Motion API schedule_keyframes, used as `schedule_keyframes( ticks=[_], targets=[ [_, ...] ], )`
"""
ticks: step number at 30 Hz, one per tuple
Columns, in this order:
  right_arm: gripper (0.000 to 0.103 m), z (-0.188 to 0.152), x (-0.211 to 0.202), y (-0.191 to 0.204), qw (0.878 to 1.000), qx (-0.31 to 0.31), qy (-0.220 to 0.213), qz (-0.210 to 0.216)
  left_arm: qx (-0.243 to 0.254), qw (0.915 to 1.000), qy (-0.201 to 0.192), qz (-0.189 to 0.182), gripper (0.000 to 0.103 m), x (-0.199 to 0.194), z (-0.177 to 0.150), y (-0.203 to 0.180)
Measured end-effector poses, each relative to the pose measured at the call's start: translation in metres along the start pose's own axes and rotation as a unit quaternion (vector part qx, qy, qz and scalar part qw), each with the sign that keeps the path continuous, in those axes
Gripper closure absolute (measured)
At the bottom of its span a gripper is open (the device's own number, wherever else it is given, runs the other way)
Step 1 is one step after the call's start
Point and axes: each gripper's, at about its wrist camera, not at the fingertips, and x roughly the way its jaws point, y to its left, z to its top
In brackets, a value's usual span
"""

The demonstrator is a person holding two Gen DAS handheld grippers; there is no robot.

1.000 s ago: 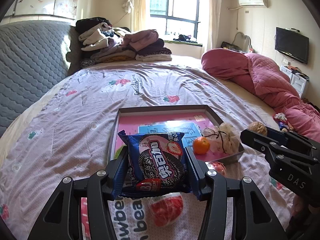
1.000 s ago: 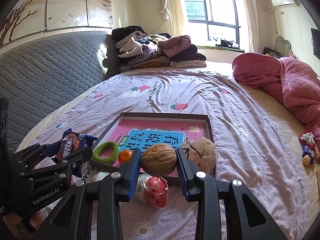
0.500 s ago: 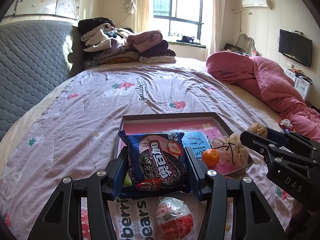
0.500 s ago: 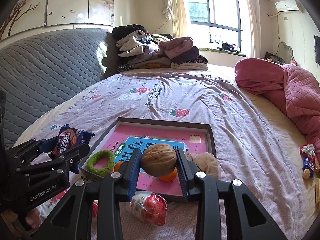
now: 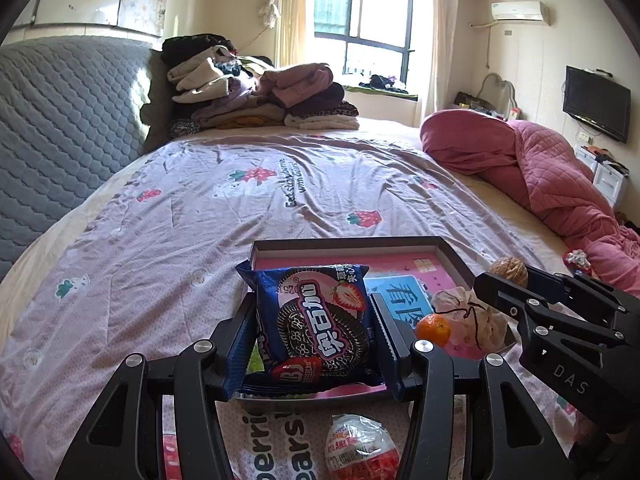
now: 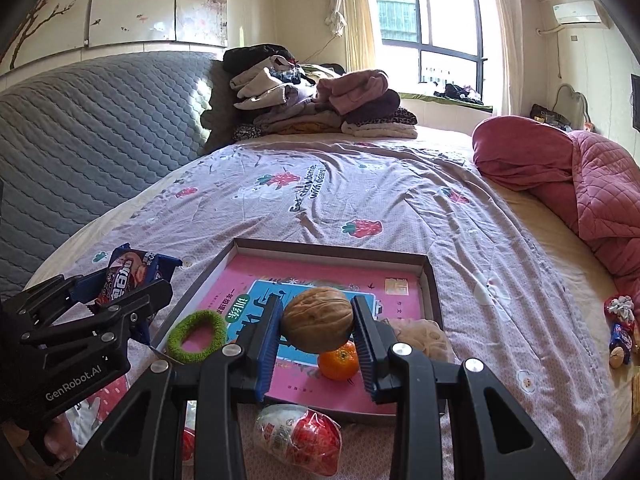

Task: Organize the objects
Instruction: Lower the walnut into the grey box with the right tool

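My left gripper (image 5: 314,340) is shut on a blue cookie packet (image 5: 316,324), held above the near left part of a shallow cardboard tray (image 5: 352,243) on the bed. My right gripper (image 6: 318,326) is shut on a brown walnut (image 6: 317,318), held over the near side of the same tray (image 6: 332,249). In the tray lie a pink book (image 6: 332,276), a green hair ring (image 6: 196,335), an orange tangerine (image 6: 339,363) and a beige cloth pouch (image 5: 468,312). A wrapped red-and-white egg (image 6: 298,438) lies on the sheet just in front of the tray.
A stack of folded clothes (image 5: 260,92) sits at the far end by the grey headboard (image 5: 60,120). A pink quilt (image 5: 540,172) is bunched along the right side. Small wrapped sweets (image 6: 620,328) lie at the right edge of the bed.
Both grippers have moved forward over the bed toward the tray, each keeping its hold. The tray and egg now sit closer and lower in both views.
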Motion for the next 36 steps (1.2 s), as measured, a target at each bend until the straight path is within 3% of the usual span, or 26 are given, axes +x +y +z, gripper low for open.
schedule_keyframes(
  ticks=[12, 18, 36],
  targets=[
    [0.068, 0.000, 0.016, -0.005, 1.000, 0.003, 0.012, -0.007, 0.002, 0.9999, 0.013, 0.005, 0.048, 0.015, 0.001, 0.003],
    [0.068, -0.005, 0.027, -0.014, 1.000, 0.006, 0.024, -0.015, -0.016, 0.9989, 0.044, -0.005, 0.048, 0.034, 0.001, 0.016],
    [0.068, -0.030, 0.056, -0.043, 0.997, 0.023, 0.062, -0.034, -0.009, 0.9964, 0.084, 0.012, 0.048, 0.072, -0.011, 0.021]
  ],
)
